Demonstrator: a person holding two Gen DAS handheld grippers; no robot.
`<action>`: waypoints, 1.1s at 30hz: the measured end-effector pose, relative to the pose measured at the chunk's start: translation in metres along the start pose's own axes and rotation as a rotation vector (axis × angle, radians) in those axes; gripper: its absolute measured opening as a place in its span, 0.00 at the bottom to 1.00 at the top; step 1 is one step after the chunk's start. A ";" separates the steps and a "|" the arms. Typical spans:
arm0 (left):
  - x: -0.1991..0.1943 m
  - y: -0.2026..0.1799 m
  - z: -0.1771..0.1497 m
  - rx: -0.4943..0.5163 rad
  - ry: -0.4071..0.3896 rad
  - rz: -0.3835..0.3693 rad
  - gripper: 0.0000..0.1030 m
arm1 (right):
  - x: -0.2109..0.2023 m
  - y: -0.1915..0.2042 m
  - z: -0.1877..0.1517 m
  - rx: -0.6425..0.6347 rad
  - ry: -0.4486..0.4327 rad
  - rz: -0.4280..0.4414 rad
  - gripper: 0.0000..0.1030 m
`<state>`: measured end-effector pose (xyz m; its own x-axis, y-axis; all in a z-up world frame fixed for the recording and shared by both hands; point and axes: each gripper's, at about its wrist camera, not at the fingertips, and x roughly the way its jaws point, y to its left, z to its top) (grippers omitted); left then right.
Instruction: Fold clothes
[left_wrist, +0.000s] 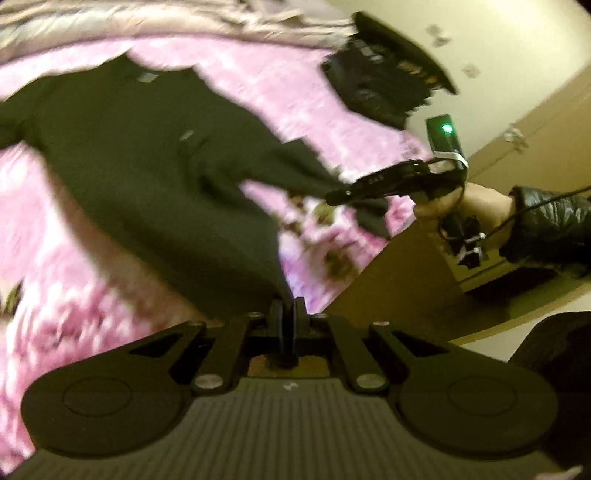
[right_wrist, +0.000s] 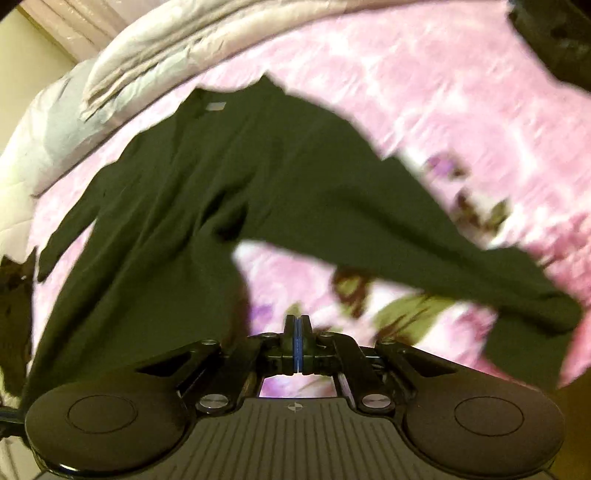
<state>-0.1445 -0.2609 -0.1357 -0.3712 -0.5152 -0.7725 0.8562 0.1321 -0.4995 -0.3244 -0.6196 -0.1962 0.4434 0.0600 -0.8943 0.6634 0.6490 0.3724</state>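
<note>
A dark long-sleeved shirt (left_wrist: 147, 177) lies spread on a pink floral bedspread (left_wrist: 280, 92), with its collar at the far side. My left gripper (left_wrist: 287, 310) is shut on the shirt's near hem corner. My right gripper (left_wrist: 334, 195) shows in the left wrist view at the right, shut on the shirt's right sleeve. In the right wrist view the shirt (right_wrist: 177, 206) stretches from the far collar toward me, and its sleeve (right_wrist: 424, 251) runs to the lower right. My right gripper (right_wrist: 297, 325) there has its jaws together; the fabric between them is hidden.
A pale quilt (right_wrist: 122, 74) is bunched along the far edge of the bed. A black folded item (left_wrist: 376, 85) lies at the bed's far right corner. The bed's right edge drops to a brown floor (left_wrist: 399, 295) by a cream wall (left_wrist: 498, 48).
</note>
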 end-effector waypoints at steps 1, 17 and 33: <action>-0.004 0.007 -0.005 -0.019 0.009 0.009 0.02 | 0.011 0.003 -0.006 0.002 0.012 0.023 0.22; -0.013 0.091 -0.034 -0.179 -0.001 0.224 0.39 | 0.046 0.012 -0.041 -0.116 0.109 0.012 0.03; 0.121 0.097 -0.012 -0.206 -0.043 0.174 0.41 | -0.020 -0.050 0.010 -0.345 -0.081 -0.464 0.03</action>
<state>-0.1108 -0.3008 -0.2824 -0.2052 -0.5042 -0.8388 0.8132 0.3890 -0.4328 -0.3606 -0.6611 -0.1945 0.2064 -0.3391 -0.9178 0.5703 0.8039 -0.1687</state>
